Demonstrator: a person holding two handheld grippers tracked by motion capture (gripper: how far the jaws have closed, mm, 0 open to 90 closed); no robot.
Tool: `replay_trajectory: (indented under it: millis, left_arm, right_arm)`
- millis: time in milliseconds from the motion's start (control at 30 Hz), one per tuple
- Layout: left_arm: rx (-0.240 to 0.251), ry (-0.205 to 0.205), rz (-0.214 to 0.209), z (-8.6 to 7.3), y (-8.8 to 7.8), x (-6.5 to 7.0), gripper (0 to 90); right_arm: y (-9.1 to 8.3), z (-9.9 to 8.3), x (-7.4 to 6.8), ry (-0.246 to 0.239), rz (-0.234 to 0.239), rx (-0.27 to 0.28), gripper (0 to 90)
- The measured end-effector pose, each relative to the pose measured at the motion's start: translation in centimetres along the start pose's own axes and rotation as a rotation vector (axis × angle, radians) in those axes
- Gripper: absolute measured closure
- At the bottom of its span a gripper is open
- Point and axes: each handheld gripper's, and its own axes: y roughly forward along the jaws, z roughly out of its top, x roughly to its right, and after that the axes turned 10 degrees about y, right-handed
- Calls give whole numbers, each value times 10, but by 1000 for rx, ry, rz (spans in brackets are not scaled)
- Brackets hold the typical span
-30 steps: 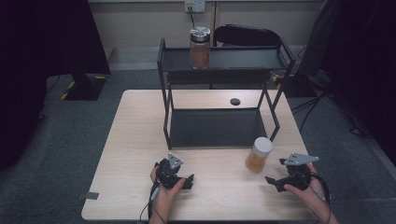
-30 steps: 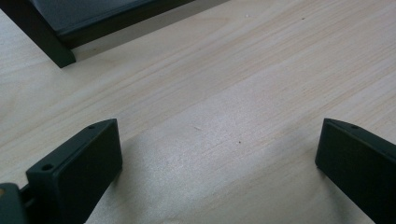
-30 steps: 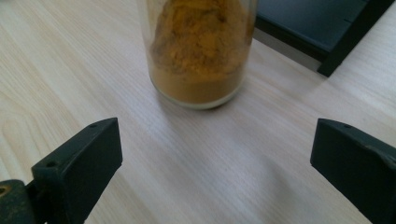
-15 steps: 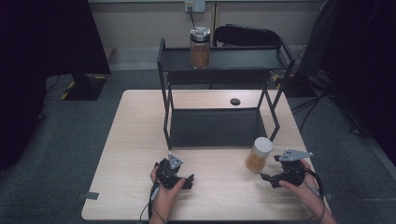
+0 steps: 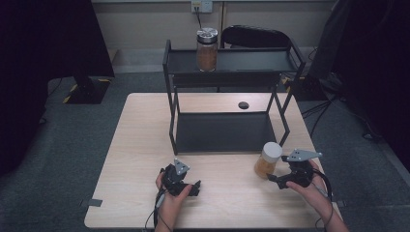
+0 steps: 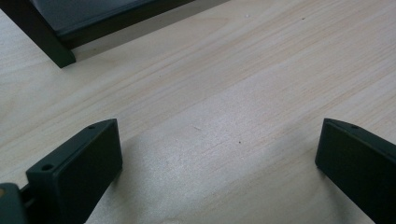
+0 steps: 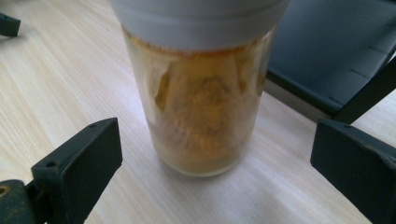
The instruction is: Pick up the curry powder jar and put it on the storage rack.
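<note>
Jaws wide on both grippers; right gripper (image 7: 210, 163) faces jar (image 7: 201, 102) on pale wooden table (image 5: 145, 145).

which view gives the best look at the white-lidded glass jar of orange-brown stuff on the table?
Right gripper view: the white-lidded glass jar stands close up between the right gripper's open black jaws, contents and base clear. The high view shows the jar small, beside the black two-tier metal rack. The left gripper view adds nothing on it.
</note>
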Motion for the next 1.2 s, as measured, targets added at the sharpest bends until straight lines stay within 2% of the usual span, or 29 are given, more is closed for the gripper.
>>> replay_trajectory:
  millis: [400, 633, 733, 933, 1033, 1200]
  left_arm:
    - [0, -1, -1, 0, 0, 0, 0]
    - [0, -1, -1, 0, 0, 0, 0]
    - [0, -1, -1, 0, 0, 0, 0]
    - [1, -1, 0, 0, 0, 0, 0]
    - [0, 0, 0, 0, 0, 0, 0]
    - [0, -1, 0, 0, 0, 0, 0]
  right_arm:
    - [-3, 12, -2, -2, 5, 49, 13]
    - [-2, 14, 0, 19, 25, 87, 23]
    - [2, 14, 2, 28, 48, 104, 66]
    - [5, 12, 3, 45, 61, 131, 116]
    - [9, 10, 7, 66, 85, 148, 181]
    - [12, 6, 6, 54, 85, 170, 246]
